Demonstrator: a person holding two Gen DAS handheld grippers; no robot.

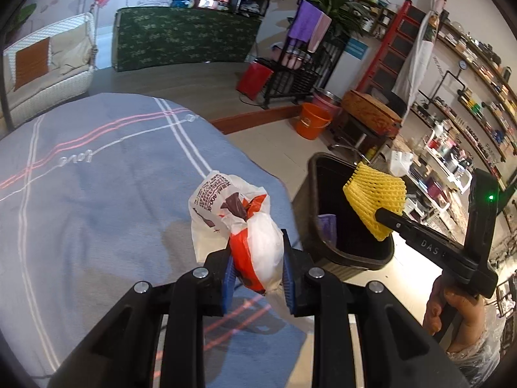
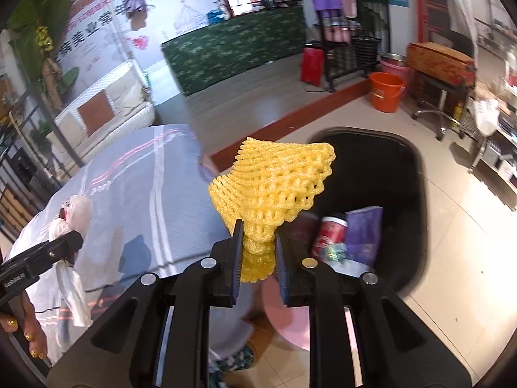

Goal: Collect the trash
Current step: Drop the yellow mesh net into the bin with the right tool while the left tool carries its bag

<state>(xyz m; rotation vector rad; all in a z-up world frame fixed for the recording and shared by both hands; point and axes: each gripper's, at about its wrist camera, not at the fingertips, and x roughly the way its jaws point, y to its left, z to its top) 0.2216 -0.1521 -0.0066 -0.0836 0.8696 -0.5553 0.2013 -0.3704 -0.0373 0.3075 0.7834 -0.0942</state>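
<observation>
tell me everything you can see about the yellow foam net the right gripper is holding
The yellow foam net is a soft, open-mesh fruit sleeve, bright yellow, of spongy foam by its look. Its lower end is squeezed narrow between the blue-padded fingers of the right gripper, and the free end fans out wide above them. It is held up in the air, touching nothing but the fingers, at the near rim of the black trash bin beside the blue-grey bedcover. The left wrist view shows it over the bin's opening.

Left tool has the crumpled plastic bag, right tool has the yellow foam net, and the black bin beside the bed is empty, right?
Not quite: the black bin is not empty. The right wrist view shows a red cup and a purple packet inside it. The left tool does hold the plastic bag, the right tool the yellow foam net.
</observation>
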